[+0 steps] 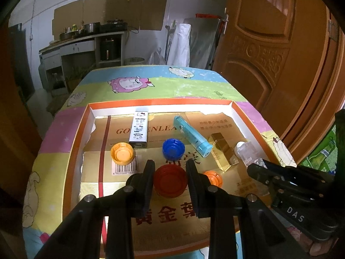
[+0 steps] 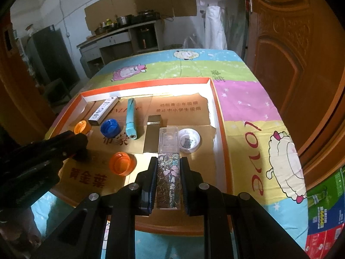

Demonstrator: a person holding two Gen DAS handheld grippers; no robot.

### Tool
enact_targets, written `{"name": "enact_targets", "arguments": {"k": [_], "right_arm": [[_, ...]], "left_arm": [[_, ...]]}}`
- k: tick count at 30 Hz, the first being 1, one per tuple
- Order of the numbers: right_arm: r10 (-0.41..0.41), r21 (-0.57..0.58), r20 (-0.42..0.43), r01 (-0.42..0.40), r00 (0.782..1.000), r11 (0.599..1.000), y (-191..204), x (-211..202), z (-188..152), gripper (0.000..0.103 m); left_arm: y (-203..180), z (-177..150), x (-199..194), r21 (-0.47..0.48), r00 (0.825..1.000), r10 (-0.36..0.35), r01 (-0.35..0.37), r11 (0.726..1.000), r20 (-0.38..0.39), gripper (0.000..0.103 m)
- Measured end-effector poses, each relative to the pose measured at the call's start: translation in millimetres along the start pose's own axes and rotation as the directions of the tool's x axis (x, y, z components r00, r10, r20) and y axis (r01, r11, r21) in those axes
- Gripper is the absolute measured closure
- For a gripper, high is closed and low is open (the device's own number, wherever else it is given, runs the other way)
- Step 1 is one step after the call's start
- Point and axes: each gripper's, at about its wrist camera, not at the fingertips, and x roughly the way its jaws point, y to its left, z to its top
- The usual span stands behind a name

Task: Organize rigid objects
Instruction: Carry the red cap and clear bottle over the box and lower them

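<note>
Over the tray (image 1: 77, 151), the left gripper (image 1: 170, 172) pinches a red cap (image 1: 170, 180) and the right gripper (image 2: 168, 168) pinches a floral box (image 2: 169, 177).

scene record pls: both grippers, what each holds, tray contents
left gripper: shut on red cap
right gripper: shut on floral box, clear-topped
tray: orange-rimmed, shallow, cardboard-lined, on the cartoon cloth
caps in tray: blue cap, yellow-orange cap, orange cap, white cap
long items in tray: Hello Kitty box, teal tube, gold block
</note>
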Motion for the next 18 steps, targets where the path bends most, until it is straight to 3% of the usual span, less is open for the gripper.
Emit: {"name": "enact_targets", "arguments": {"k": [18], "right_arm": [[-0.002,0.002,-0.013,0.002,1.000,1.000,-2.3,9.4,-1.9,0.083]], "left_arm": [[-2.2,-4.3,19.9,0.014,0.999,-0.020,0.020,1.000,-0.037,0.073]]}}
